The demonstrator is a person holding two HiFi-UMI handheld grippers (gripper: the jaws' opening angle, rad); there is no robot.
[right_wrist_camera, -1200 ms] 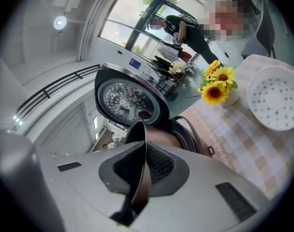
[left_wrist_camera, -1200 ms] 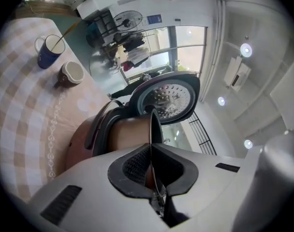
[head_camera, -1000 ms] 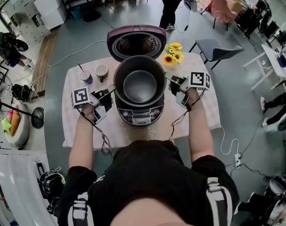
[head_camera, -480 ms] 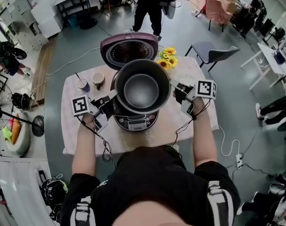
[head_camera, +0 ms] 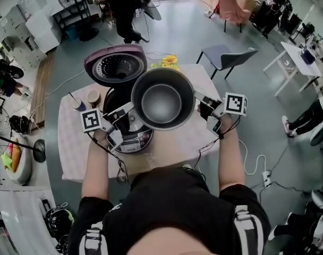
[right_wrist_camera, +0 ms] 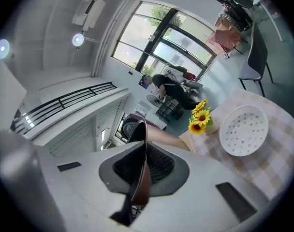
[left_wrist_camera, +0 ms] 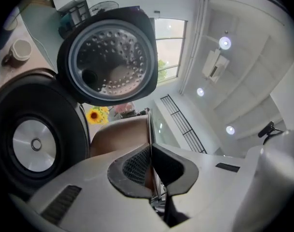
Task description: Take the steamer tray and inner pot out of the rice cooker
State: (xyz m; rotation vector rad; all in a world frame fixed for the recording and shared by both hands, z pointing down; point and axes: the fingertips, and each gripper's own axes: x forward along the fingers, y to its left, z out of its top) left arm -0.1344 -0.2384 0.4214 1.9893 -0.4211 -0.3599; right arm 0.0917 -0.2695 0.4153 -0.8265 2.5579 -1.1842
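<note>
Both grippers hold the dark metal inner pot (head_camera: pixel 162 100) in the air, to the right of the open rice cooker (head_camera: pixel 124 134). My left gripper (head_camera: pixel 130 109) is shut on the pot's left rim, my right gripper (head_camera: pixel 200 101) on its right rim. In the left gripper view the thin rim (left_wrist_camera: pixel 150 129) runs between the pads of the left gripper (left_wrist_camera: pixel 151 170), with the empty cooker body (left_wrist_camera: pixel 36 144) and raised lid (left_wrist_camera: pixel 110 57) beyond. In the right gripper view the right gripper (right_wrist_camera: pixel 139 173) pinches the rim (right_wrist_camera: pixel 139 129). The white perforated steamer tray (right_wrist_camera: pixel 243 129) lies on the tablecloth.
Sunflowers (head_camera: pixel 168 61) stand at the table's far edge behind the pot. Two cups (head_camera: pixel 92 97) sit left of the cooker. The checked table (head_camera: pixel 71 153) ends close on every side. A grey chair (head_camera: pixel 225 54) stands beyond the table, and a person (head_camera: pixel 121 4) moves behind it.
The inner pot has risen out of the cooker and travelled right, clear of the cooker body. Both grippers moved with it, still shut on its rim.
</note>
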